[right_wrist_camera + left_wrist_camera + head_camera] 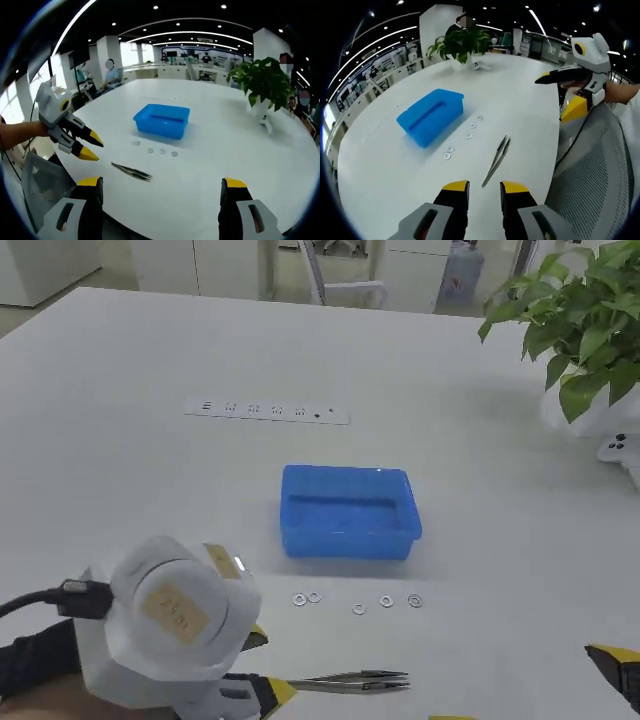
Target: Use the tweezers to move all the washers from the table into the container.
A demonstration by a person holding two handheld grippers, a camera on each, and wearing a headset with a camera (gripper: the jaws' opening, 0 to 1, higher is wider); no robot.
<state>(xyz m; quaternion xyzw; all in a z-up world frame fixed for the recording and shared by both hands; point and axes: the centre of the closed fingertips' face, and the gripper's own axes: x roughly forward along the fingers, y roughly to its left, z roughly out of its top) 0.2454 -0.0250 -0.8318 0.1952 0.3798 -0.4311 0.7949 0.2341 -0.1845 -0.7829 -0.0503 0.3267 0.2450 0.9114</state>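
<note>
Washers [386, 601] in row on table [150, 490], container [348, 538] behind, tweezers [350, 680] before.

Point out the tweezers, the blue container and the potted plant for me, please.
tweezers [350, 680]: head view, on the middle of their arms.
blue container [345, 540]: head view, on its front wall.
potted plant [585, 315]: head view, on its leaves.

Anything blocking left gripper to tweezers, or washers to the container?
Nothing visible. The tweezers lie on bare table just ahead of the left gripper, whose jaws are open. The washers sit in front of the open-topped container, with no object between.
</note>
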